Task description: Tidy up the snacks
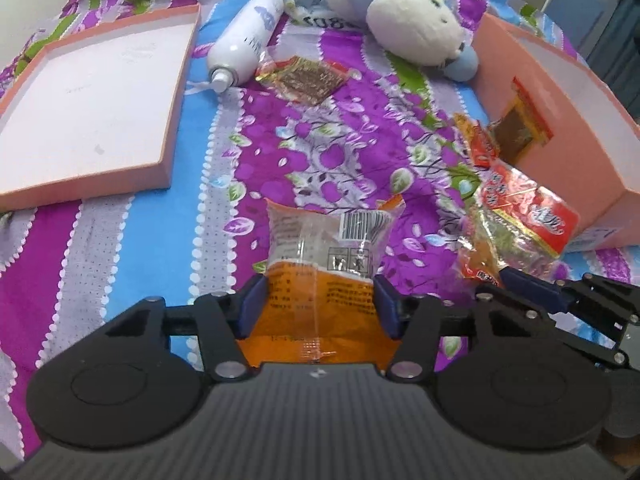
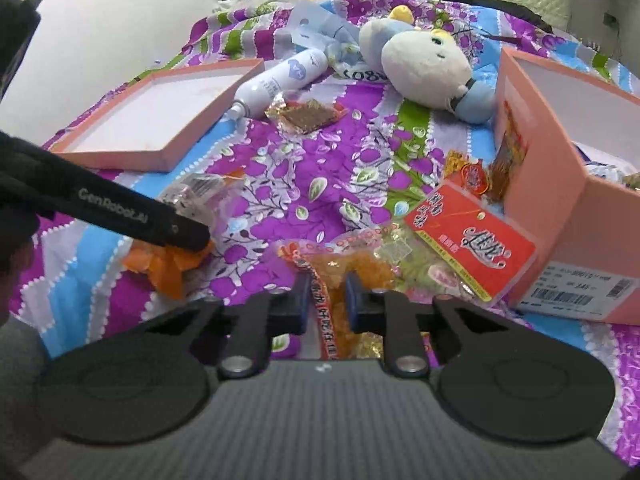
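Orange snack bag point(image 1: 320, 280) sits mid-bed, pinched by the left tongs point(image 1: 320, 300). Right tongs point(image 2: 327, 298) squeeze a yellow snack packet point(image 2: 352, 276) from the pile point(image 2: 460, 232) against the pink box point(image 2: 560, 200) by the bed's right edge. Open bedspread point(image 1: 340, 152) ahead up to the lid point(image 1: 92, 100), bottle point(image 1: 244, 44) and plush point(image 1: 408, 28). Box contents mostly hidden.

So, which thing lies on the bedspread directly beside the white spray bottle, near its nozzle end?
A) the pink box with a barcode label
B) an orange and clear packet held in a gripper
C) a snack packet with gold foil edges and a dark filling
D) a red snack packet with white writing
C: the gold-edged snack packet rests right next to the white spray bottle, by its nozzle end, on the bedspread.
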A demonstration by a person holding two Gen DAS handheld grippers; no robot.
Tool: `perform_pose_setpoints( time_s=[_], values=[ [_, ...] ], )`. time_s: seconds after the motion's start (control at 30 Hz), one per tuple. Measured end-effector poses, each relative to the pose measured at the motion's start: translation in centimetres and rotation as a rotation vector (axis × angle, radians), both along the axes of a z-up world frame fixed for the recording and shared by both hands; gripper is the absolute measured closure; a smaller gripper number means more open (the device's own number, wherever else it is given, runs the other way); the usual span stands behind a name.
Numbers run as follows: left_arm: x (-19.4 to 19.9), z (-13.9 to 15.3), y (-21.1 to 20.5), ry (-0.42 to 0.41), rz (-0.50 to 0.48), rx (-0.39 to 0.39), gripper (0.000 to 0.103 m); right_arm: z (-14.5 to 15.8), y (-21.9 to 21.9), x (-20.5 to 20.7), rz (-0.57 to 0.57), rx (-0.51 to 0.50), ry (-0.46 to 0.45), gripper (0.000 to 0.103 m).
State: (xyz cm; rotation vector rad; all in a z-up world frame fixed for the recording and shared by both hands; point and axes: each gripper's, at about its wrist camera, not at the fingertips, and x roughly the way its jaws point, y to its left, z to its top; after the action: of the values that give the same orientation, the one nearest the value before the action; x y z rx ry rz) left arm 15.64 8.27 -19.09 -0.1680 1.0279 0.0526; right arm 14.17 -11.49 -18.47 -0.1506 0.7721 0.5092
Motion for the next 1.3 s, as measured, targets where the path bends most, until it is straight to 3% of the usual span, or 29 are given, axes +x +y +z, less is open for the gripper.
perform_pose_setpoints(
  time_s=[0.7, 1.3],
  values=[
    [-4.3, 10.0, -3.1, -0.122, 0.041, -0.009, 0.041, 9.5, -3.4, -4.4, -0.137, 0.104, -0.099, 0.087],
    [-5.1, 16.9, -8.2, -0.236, -0.069, -0.088, 0.041, 16.6, -8.3, -6.7, -0.293, 0.122, -0.228, 0.087]
  ],
)
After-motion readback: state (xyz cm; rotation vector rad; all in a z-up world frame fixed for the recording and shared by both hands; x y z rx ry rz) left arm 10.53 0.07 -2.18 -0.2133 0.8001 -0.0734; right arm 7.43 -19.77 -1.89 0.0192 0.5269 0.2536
